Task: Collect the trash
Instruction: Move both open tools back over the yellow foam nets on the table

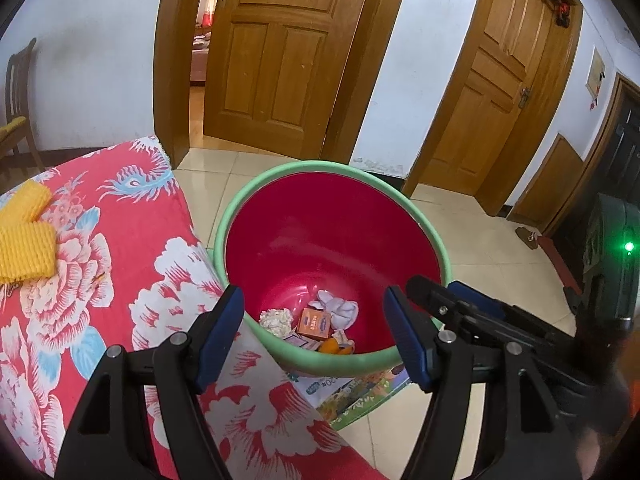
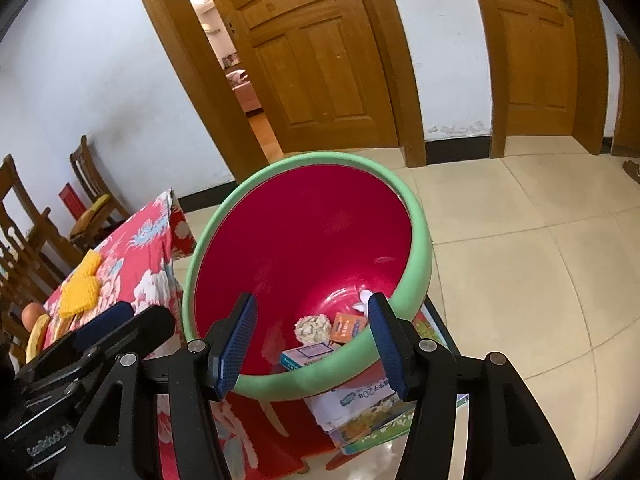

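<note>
A red bin with a green rim (image 1: 432, 236) (image 2: 420, 216) stands beside the floral-cloth table (image 1: 132, 240) (image 2: 140, 256). Inside it lie crumpled white paper (image 1: 275, 320) (image 2: 313, 328), an orange box (image 1: 316, 323) (image 2: 349, 327), white tissue (image 1: 340, 308), a blue-edged box (image 2: 306, 354) and orange peel (image 1: 338, 347). My left gripper (image 1: 316, 340) is open and empty above the bin's near rim. My right gripper (image 2: 314, 346) is open and empty over the bin too; it also shows in the left wrist view (image 1: 480, 312). Yellow foam nets (image 1: 24, 236) (image 2: 82, 288) lie on the table.
A colourful puzzle box (image 1: 360, 396) (image 2: 368, 412) lies under the bin. Wooden doors (image 1: 276, 40) (image 2: 316, 52) stand behind on a tiled floor (image 2: 520, 260). Wooden chairs (image 2: 24, 216) and fruit (image 2: 34, 320) are at the table's far side.
</note>
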A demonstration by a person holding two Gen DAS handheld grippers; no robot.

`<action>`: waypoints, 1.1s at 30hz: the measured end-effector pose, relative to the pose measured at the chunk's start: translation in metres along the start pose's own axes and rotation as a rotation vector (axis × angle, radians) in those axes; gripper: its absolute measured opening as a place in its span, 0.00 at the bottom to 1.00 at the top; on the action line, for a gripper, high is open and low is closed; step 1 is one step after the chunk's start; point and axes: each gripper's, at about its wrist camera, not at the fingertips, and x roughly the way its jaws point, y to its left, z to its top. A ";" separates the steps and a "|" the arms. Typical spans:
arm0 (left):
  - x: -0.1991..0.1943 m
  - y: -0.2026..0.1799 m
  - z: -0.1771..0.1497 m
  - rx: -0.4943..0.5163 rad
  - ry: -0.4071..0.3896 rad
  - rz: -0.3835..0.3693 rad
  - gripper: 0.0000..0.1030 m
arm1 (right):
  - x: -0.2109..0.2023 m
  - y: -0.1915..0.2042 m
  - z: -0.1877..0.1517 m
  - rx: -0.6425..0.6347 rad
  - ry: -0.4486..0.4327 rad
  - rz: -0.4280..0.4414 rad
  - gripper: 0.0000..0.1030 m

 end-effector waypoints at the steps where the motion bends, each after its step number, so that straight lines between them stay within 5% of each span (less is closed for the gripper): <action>1: -0.002 0.001 0.001 0.000 -0.002 0.001 0.69 | 0.000 0.000 0.001 0.008 -0.001 0.012 0.58; 33: -0.057 0.118 0.017 -0.099 -0.073 0.124 0.69 | 0.027 0.121 0.006 -0.134 -0.002 0.160 0.64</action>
